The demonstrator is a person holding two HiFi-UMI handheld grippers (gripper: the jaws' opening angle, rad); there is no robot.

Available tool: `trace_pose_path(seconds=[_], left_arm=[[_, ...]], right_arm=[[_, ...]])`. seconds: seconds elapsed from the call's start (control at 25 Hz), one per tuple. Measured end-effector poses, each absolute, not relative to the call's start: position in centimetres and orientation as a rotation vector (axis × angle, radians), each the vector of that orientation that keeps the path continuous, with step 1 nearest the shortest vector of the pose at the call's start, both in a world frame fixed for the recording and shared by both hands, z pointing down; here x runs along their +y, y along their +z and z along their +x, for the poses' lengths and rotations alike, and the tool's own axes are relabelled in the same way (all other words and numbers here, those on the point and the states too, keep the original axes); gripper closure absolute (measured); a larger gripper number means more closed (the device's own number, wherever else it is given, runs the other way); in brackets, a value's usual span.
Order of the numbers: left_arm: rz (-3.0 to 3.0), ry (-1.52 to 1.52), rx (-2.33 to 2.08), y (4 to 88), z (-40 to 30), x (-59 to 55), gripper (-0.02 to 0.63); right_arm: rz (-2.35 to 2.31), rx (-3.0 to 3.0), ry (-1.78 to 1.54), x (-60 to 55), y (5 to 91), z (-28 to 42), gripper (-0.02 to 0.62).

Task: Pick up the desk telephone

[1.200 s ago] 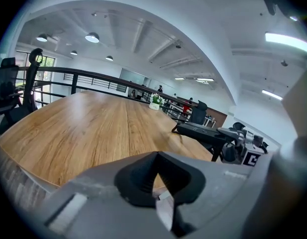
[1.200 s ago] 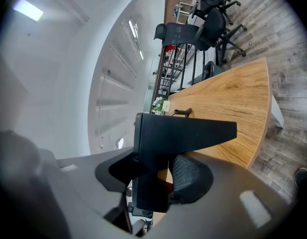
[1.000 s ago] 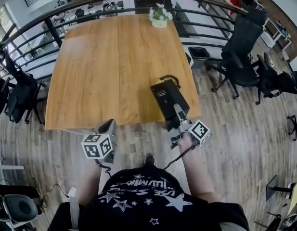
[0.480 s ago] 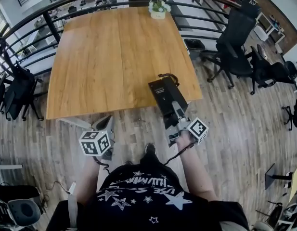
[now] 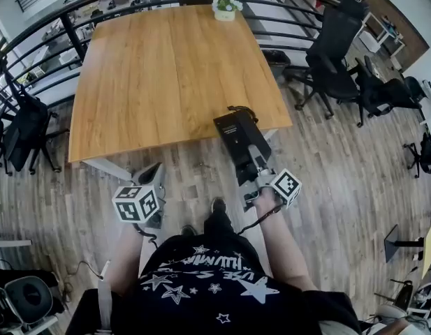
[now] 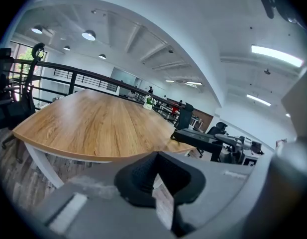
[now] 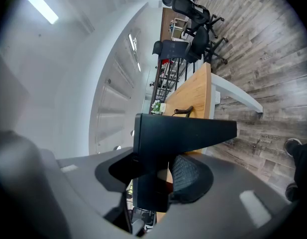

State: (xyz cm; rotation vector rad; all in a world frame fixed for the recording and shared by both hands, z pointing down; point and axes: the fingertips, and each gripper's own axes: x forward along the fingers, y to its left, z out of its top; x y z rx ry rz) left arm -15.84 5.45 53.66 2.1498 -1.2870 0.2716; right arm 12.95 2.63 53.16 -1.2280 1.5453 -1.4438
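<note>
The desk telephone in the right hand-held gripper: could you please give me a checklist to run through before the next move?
1. Right hand-held gripper closed on the desk telephone: ok, its jaws clamp the near end.
2. Telephone level in the grip: ok, the left gripper view shows it roughly level.
3. Telephone off the table: ok, it seems to hang in the air by the near corner.
4. Coiled cord free to follow: cannot tell, its far end is hidden.
5. Left hand-held gripper empty: ok, jaws together, nothing between them.
6. Flower pot out of the way: ok, at the far edge.
</note>
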Motion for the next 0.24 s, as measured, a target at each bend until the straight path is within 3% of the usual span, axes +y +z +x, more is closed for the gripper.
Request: trace_pose_path(seconds=[0.24], left_arm=[[2.139, 0.189, -1.236, 52.9, -16.1, 7.7, 0.604]], right_arm=[[-1.213, 1.547, -1.43, 5.4, 52.4, 12.0, 0.407]])
